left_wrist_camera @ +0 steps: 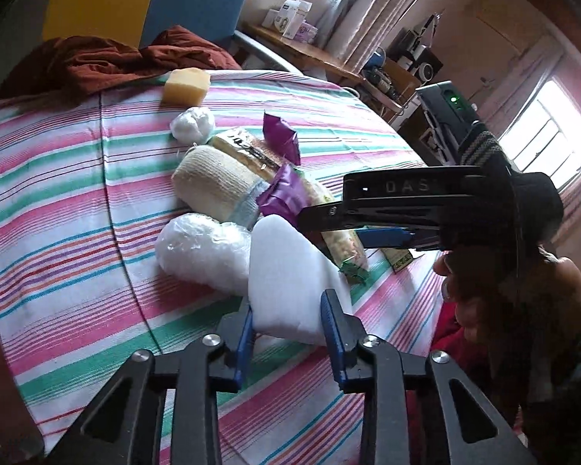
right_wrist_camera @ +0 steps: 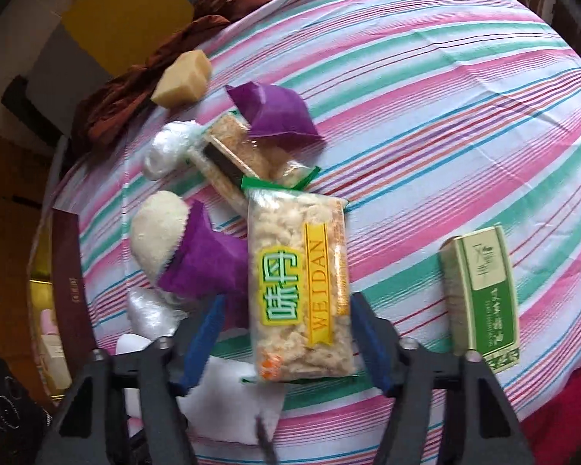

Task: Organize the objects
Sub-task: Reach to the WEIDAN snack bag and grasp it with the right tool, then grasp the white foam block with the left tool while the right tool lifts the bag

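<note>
White foam block (left_wrist_camera: 286, 271) pinched by left fingers (left_wrist_camera: 246, 333), right fingers (right_wrist_camera: 368, 333) spread – straddling snack pack (right_wrist_camera: 300, 286), purple sachets (right_wrist_camera: 209, 263) crowding.

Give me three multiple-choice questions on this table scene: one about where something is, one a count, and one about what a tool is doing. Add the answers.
1. In the right wrist view, where does the green box lie relative to the snack pack? A on top of it; B left of it; C right of it, apart.
2. How many purple packets are there? A one; B two; C four.
3. What does the left tool clamp? A the white foam block; B nothing; C the green box.
Answers: C, striped cloth shows between them; B, one lies beside the pack and one beyond it; A, both blue pads press its sides.
</note>
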